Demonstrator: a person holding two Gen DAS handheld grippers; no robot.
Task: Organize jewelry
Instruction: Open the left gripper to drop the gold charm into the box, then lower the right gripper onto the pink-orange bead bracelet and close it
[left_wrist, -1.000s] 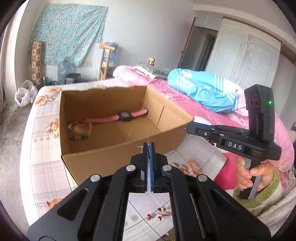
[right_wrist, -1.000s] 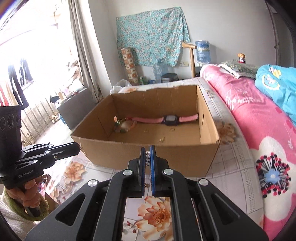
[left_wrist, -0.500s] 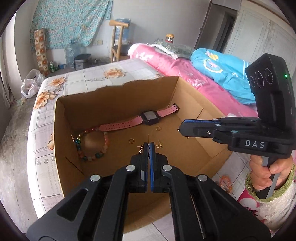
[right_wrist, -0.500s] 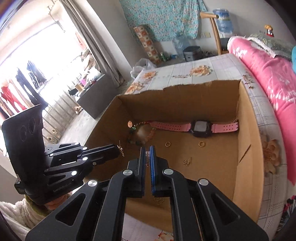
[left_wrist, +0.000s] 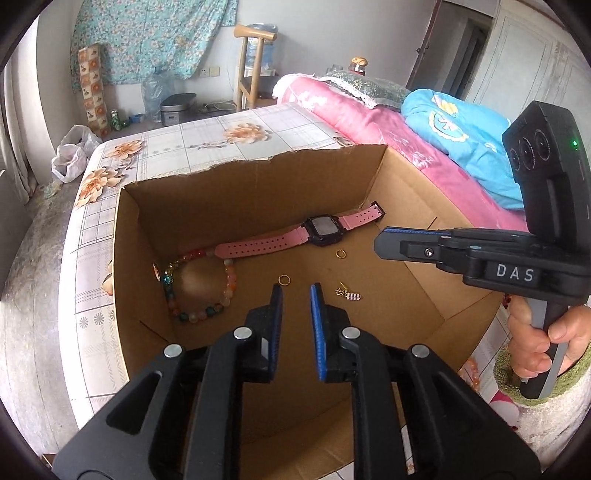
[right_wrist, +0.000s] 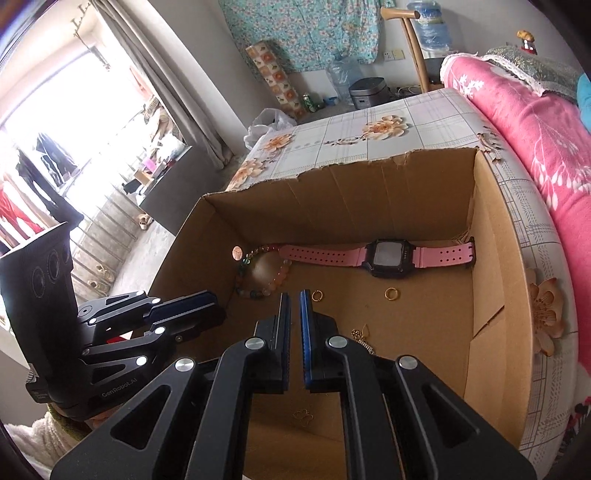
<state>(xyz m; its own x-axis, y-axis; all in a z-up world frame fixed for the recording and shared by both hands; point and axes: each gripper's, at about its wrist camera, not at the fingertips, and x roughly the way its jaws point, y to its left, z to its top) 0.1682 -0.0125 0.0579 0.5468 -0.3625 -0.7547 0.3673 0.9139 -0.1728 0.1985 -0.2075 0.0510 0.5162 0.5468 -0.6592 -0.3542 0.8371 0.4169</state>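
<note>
An open cardboard box (left_wrist: 236, 192) (right_wrist: 369, 184) holds a pink-strapped watch (left_wrist: 295, 236) (right_wrist: 384, 254), a coloured bead bracelet (left_wrist: 199, 291) (right_wrist: 258, 273), two small gold rings (left_wrist: 283, 280) (left_wrist: 340, 254) and a gold earring (left_wrist: 349, 294). My left gripper (left_wrist: 295, 291) is open and empty above the box floor, near the ring and earring. My right gripper (right_wrist: 294, 299) hovers inside the box with its jaws a narrow gap apart and nothing between them. A second gold earring (right_wrist: 303, 415) lies under it.
The box stands on a bed with a floral checked sheet (left_wrist: 184, 147). A pink quilt (left_wrist: 369, 122) and blue blanket (left_wrist: 461, 147) lie to the right. Another bead bracelet (left_wrist: 471, 373) lies outside the box at the right. A chair and water bottles stand by the far wall.
Both grippers moved forward over and into the box. My left gripper, shut on a small gold earring before, has opened; the earring now lies on the box floor. My right gripper opened slightly.
</note>
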